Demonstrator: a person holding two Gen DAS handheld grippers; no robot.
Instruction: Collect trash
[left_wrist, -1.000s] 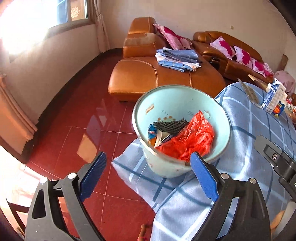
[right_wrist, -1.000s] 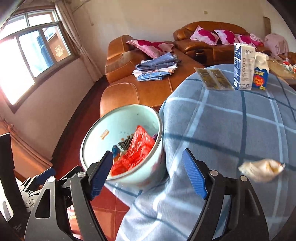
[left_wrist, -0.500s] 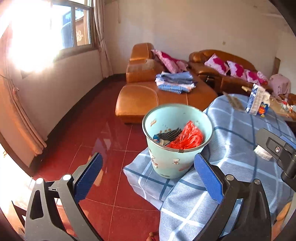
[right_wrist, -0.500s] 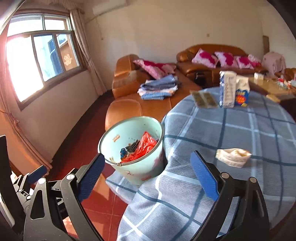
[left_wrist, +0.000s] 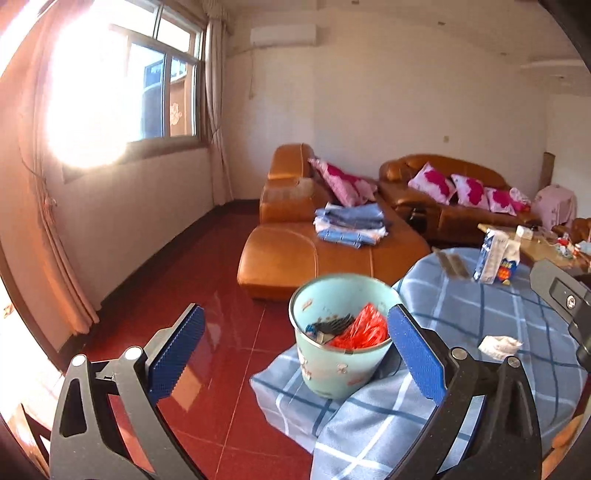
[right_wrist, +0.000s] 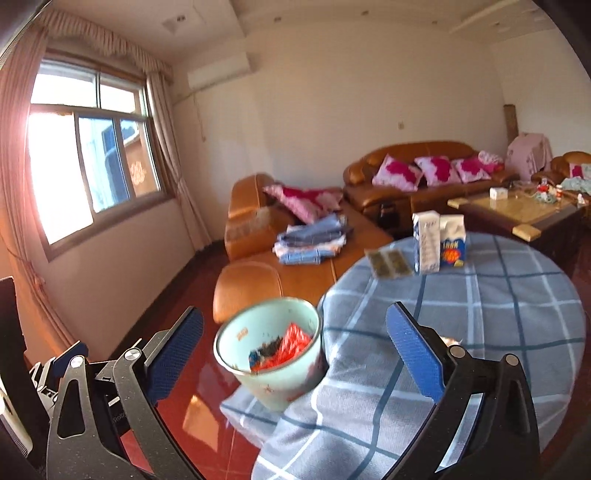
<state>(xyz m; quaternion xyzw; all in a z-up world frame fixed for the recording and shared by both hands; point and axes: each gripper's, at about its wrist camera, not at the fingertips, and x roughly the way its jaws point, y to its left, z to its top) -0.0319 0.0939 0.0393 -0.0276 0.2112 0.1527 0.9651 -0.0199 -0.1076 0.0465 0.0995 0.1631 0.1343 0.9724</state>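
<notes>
A pale blue trash bin (left_wrist: 340, 373) stands beside the round table, holding a red plastic bag (left_wrist: 360, 330) and dark scraps. It also shows in the right wrist view (right_wrist: 273, 373). A crumpled white wrapper (left_wrist: 498, 345) lies on the blue checked tablecloth (left_wrist: 517, 314); in the right wrist view it is mostly hidden behind my right finger. Two cartons (right_wrist: 437, 242) and a flat packet (right_wrist: 388, 262) lie at the table's far side. My left gripper (left_wrist: 295, 356) is open and empty, back from the bin. My right gripper (right_wrist: 297, 358) is open and empty.
An orange leather sofa (left_wrist: 314, 251) with folded blue clothes (left_wrist: 351, 225) stands behind the bin. A second sofa (right_wrist: 413, 177) with pink cushions lines the far wall. A coffee table (right_wrist: 517, 210) stands at right. Red tiled floor (left_wrist: 192, 280) spreads left toward the window.
Both grippers have pulled back and up from the bin, which now looks smaller and lower. More of the room and table shows. Both grippers stay open and empty.
</notes>
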